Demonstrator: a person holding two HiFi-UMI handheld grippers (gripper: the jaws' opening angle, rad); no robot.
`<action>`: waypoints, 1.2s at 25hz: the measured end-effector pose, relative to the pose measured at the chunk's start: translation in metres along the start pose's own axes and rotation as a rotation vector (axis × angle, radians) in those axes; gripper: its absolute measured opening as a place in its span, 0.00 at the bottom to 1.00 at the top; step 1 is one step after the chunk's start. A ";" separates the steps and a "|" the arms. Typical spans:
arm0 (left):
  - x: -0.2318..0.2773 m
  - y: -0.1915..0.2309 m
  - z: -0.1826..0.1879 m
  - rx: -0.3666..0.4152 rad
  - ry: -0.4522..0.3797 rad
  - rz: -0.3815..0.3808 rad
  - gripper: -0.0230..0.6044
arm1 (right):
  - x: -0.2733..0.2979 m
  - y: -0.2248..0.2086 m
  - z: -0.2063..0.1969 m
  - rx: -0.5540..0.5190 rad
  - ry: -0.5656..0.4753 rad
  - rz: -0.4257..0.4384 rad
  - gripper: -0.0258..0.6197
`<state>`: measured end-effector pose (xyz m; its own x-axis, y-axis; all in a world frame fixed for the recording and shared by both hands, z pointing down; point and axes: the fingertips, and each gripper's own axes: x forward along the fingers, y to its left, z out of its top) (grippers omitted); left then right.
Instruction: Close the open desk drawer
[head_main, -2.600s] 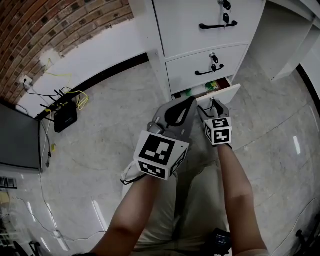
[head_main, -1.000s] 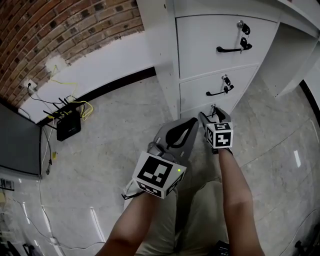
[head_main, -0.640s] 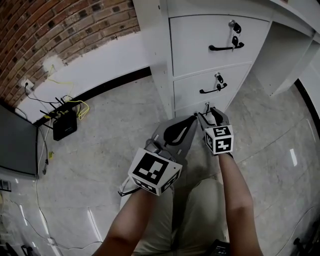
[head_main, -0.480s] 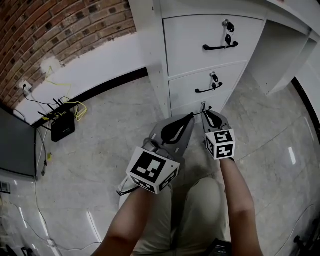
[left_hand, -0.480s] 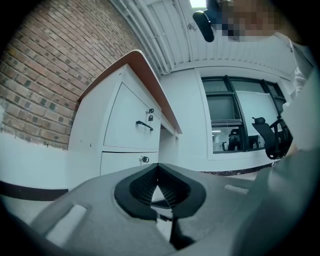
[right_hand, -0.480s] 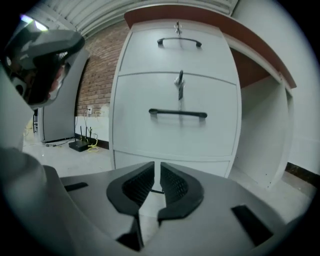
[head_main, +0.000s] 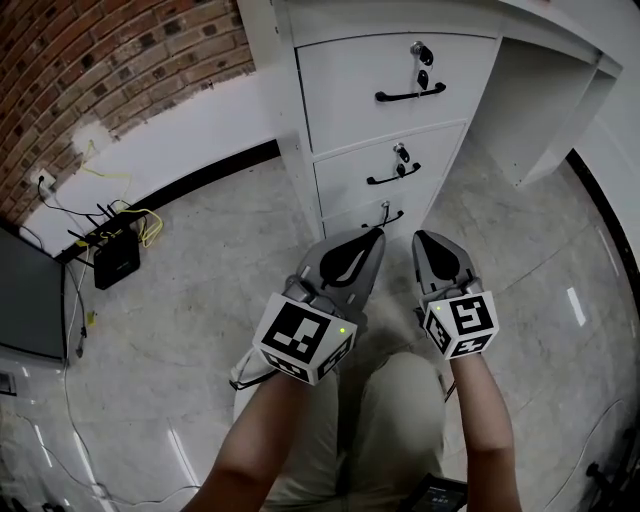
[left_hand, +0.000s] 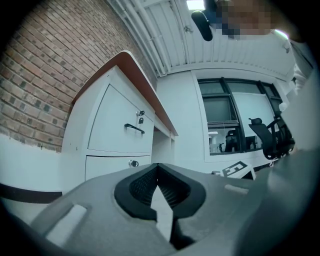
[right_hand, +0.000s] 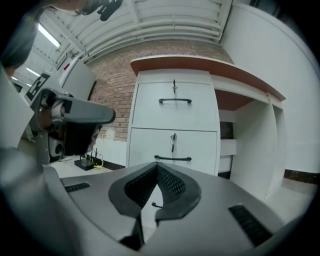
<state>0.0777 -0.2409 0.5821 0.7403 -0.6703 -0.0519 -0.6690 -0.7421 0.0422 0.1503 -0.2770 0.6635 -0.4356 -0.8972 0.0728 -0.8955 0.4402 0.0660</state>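
The white drawer unit (head_main: 300, 150) has three drawers, and all three fronts sit flush. The bottom drawer (head_main: 350, 215) with its black handle (head_main: 386, 217) lies just beyond both gripper tips. My right gripper (head_main: 422, 238) is held back from that front without touching it. Its jaws have just been closing and now meet with nothing between them (right_hand: 157, 166). The left gripper (head_main: 377, 233) hovers beside it, shut and empty (left_hand: 159, 167). In the right gripper view the upper two handles (right_hand: 175, 101) show above the jaws, and the bottom drawer is mostly hidden.
A brick wall (head_main: 120, 60) runs at the left, with a black router (head_main: 105, 262) and yellow cables on the marble floor below it. A dark screen (head_main: 25, 300) stands at the far left. The desk's leg space (head_main: 545, 100) opens right of the drawers. My legs are underneath.
The bottom drawer, open in the earliest frame, is now flush. The right gripper has drawn back from the drawer front and its jaws have shut. The left gripper shifted slightly.
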 end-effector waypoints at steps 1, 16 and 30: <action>0.001 -0.003 0.001 0.001 -0.004 -0.003 0.04 | -0.007 0.000 0.007 0.002 -0.012 -0.001 0.06; -0.002 -0.017 0.021 -0.003 -0.091 -0.003 0.04 | -0.083 0.013 0.075 -0.024 -0.115 -0.020 0.06; -0.010 -0.029 0.035 0.019 -0.128 -0.036 0.04 | -0.081 0.019 0.061 -0.007 -0.081 -0.031 0.06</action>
<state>0.0876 -0.2129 0.5469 0.7499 -0.6365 -0.1804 -0.6442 -0.7646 0.0196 0.1635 -0.1983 0.5982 -0.4141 -0.9102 -0.0097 -0.9080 0.4123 0.0739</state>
